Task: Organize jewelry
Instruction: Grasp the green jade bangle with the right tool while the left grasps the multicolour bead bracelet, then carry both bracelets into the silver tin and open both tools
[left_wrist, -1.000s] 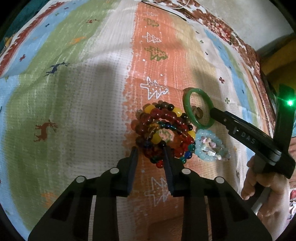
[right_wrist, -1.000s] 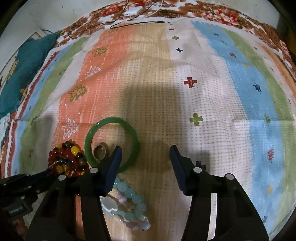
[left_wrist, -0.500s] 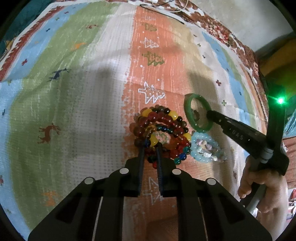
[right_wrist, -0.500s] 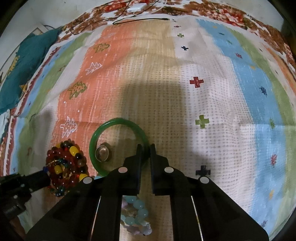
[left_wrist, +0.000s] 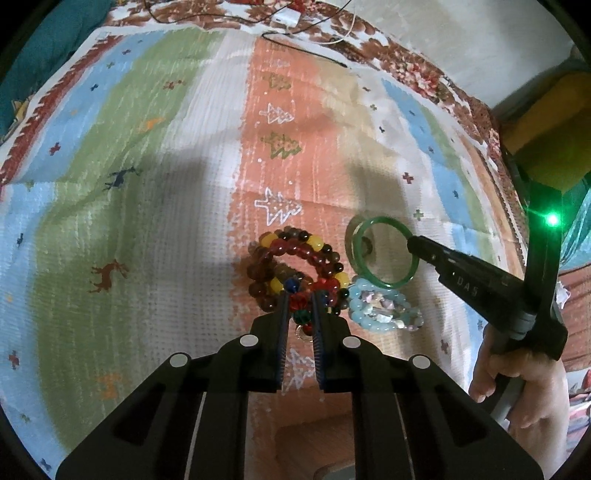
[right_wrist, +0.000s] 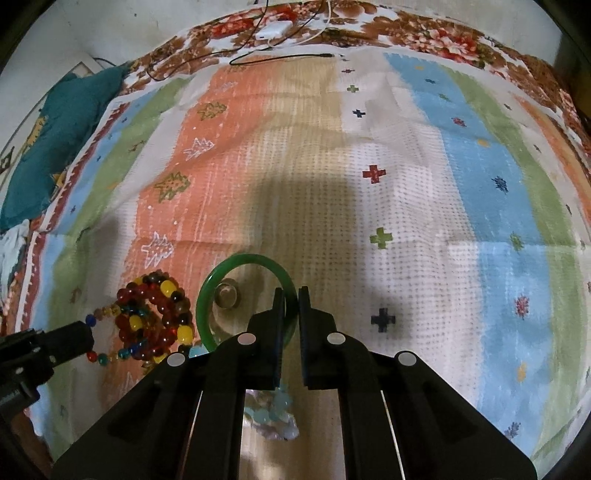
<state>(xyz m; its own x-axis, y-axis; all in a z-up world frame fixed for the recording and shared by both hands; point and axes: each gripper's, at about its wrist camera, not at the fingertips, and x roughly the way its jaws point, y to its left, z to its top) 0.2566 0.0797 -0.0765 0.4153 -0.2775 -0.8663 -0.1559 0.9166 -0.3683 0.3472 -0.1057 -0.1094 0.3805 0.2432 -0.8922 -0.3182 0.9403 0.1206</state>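
My left gripper (left_wrist: 300, 295) is shut on a strand of small multicoloured beads (left_wrist: 299, 306) at the near edge of a pile of red, brown and yellow bead bracelets (left_wrist: 295, 258). My right gripper (right_wrist: 291, 295) is shut on the rim of a green jade bangle (right_wrist: 221, 273), which is lifted and tilted off the cloth; the bangle also shows in the left wrist view (left_wrist: 384, 254). A small ring (right_wrist: 226, 295) lies inside the bangle's outline. A pale blue and white bead bracelet (left_wrist: 384, 310) lies between the pile and the bangle.
A striped patterned cloth (right_wrist: 406, 206) covers the surface. A white charger with cables (right_wrist: 273, 29) lies at the far edge. A teal cushion (right_wrist: 55, 140) sits at the far left. The hand (left_wrist: 517, 373) holding the right gripper shows at the right.
Both grippers went from open to shut, the left on the bead strand, the right on the green bangle. The bangle has lifted and tilted, and the strand is drawn out from the pile.
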